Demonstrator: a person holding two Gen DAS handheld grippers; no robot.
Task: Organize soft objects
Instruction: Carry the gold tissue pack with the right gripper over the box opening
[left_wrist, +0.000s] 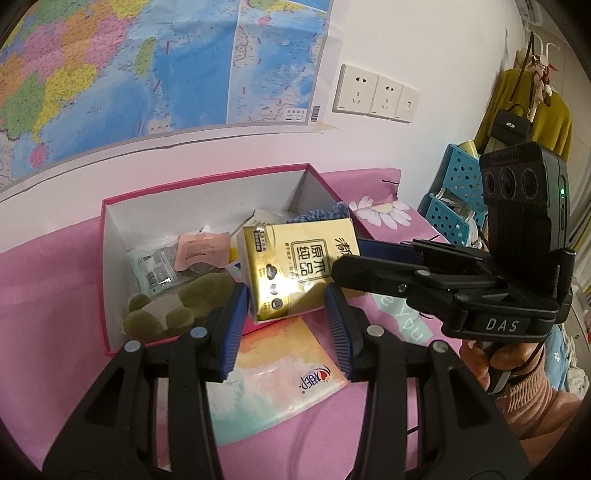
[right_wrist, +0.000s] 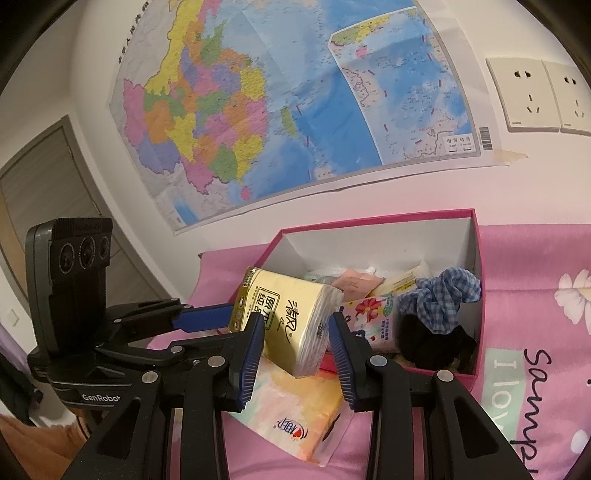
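Over the pink box, I am tipping the gold tissue pack, my two grippers' fingers spread beside it; lower it flat.

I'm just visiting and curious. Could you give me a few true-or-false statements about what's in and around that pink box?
1. The box is pink outside and white inside. True.
2. The gold tissue pack lies flat on the box's floor. False: it is tilted at the near rim.
3. A blue checked cloth sits in the box. True.
4. The pastel tissue pack is inside the box. False: it lies outside, on the pink bedcover.
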